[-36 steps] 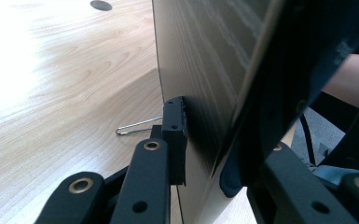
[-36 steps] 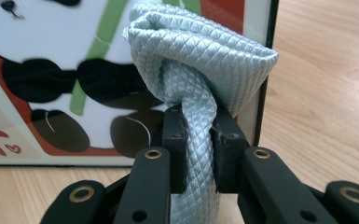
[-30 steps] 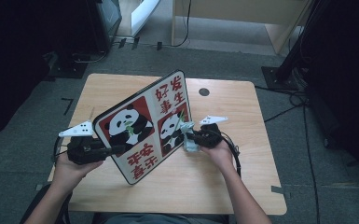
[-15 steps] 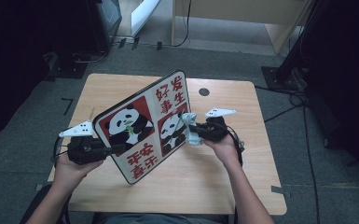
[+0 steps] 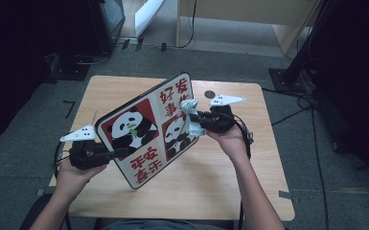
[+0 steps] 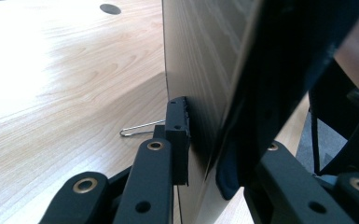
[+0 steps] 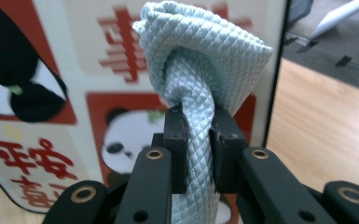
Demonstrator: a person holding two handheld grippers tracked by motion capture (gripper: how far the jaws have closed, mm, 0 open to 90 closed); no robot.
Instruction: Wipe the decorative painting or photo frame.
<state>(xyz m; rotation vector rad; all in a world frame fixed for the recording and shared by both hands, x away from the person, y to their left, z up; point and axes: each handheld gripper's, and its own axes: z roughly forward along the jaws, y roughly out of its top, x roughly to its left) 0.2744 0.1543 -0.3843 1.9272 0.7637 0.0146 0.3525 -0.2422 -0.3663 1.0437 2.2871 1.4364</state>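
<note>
Your left gripper (image 5: 117,153) is clamped on the near edge of the panda board (image 5: 146,129), holding it tilted up on edge over the wooden table (image 5: 249,182). Your right gripper (image 5: 194,120) is clenched on a bunched pale-blue cloth (image 7: 200,70), which sits against the board's printed face by the lower right panda.

Panda board (image 5: 146,134) tilted on edge; bunched pale-blue cloth (image 7: 200,60) against its face.
</note>
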